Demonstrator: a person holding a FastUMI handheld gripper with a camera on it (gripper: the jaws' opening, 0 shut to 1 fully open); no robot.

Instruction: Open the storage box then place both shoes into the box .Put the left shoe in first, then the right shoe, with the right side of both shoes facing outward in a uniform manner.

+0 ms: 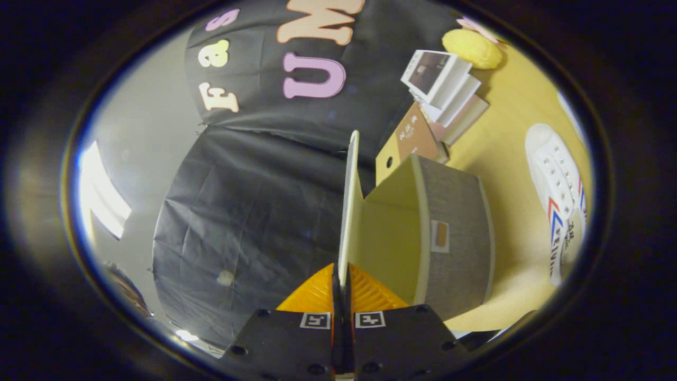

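Gripper (342,288): the two fingers are drawn almost together, with only a thin slot between them. The lid (348,211) of the storage box sits edge-on in that slot, and both fingers press on its thin free edge. So the jaws are clamped on the lid.

Lid: seen from the edge as a narrow pale strip running straight ahead from the fingertips. It is swung away from the box body, with the pale inner face turned towards the box opening.

Storage box (455,233): just ahead of the fingers, to one side of the lid, and joined to it at the far end. Grey fabric outer wall with a small tag, pale lining inside. The box stands open on the yellow table (508,174). Contents of the interior cannot be made out from this angle.

Shoe (560,196): white, with red and blue stripes, lying on the table beyond the box and apart from it.

Farther off: a brown cardboard piece (410,140) behind the box, then a stack of white books (444,87), then a yellow plush item (472,48) at the table's far end.
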